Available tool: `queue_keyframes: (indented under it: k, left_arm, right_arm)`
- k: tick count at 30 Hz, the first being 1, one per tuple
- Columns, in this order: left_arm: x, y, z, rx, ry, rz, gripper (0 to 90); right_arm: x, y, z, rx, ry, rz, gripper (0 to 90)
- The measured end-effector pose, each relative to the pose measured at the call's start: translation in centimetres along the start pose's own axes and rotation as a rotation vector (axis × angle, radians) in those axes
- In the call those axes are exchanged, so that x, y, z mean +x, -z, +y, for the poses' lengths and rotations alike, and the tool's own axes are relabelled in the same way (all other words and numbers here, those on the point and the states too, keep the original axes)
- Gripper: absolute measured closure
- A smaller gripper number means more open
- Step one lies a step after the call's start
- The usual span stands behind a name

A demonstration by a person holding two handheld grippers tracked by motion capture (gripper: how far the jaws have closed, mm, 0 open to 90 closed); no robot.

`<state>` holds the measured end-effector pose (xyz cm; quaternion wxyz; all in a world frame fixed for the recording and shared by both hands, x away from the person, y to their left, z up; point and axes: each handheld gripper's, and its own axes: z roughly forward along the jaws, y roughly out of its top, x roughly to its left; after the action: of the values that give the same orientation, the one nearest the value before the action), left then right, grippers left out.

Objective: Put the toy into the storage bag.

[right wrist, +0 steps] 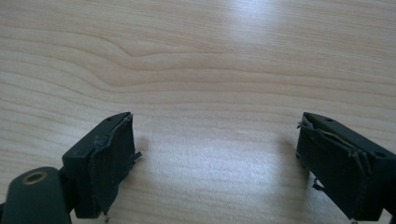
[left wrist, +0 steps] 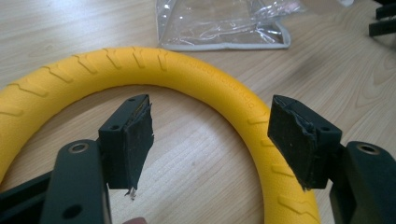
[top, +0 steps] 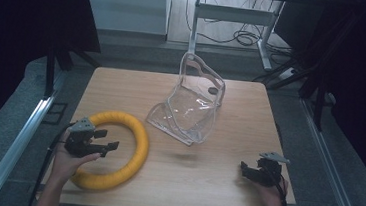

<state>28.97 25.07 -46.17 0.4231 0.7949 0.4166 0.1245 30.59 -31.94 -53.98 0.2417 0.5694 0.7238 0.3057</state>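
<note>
Nothing is gripped yet: left gripper (left wrist: pixel 210 140) gapes over the yellow ring (top: pixel 116 150) near the tabletop's (top: pixel 214 181) left edge; right gripper (right wrist: pixel 215 163) released; clear bag (top: pixel 191 101) probably empty.

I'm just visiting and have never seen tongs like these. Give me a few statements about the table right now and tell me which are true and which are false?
1. The yellow ring lies flat on the wooden table. True.
2. The left tongs are clamped shut on the ring. False: their jaws stand open, with the ring's far arc showing between and beyond them in the left gripper view.
3. The clear plastic bag sits farther from the person than the ring. True.
4. The ring is inside the bag. False: it lies beside the bag, apart from it.
5. The right tongs hold the bag. False: they are open over bare wood.
</note>
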Motion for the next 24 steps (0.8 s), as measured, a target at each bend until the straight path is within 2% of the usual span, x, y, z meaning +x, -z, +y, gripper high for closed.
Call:
queue_keyframes:
  k: [6, 15, 22, 24]
  left_arm:
    - [-0.1, -0.4, -0.1, 0.014, -0.006, 0.006, 30.9]
    - [-0.7, -0.4, 0.3, 0.021, -0.028, -0.011, 31.0]
    - [-1.0, 0.3, 0.3, 0.043, -0.061, -0.007, 31.1]
    - [-1.3, 0.9, 0.5, 0.066, -0.087, -0.020, 31.1]
  right_arm:
    - [0.1, 0.0, 0.0, -0.004, 0.004, 0.002, 13.9]
    - [0.2, 0.0, 0.0, -0.010, 0.013, 0.007, 16.4]
    - [0.2, 0.0, 0.0, -0.011, 0.011, 0.008, 16.3]
    - [0.2, 0.0, 0.0, -0.011, 0.012, 0.008, 16.3]
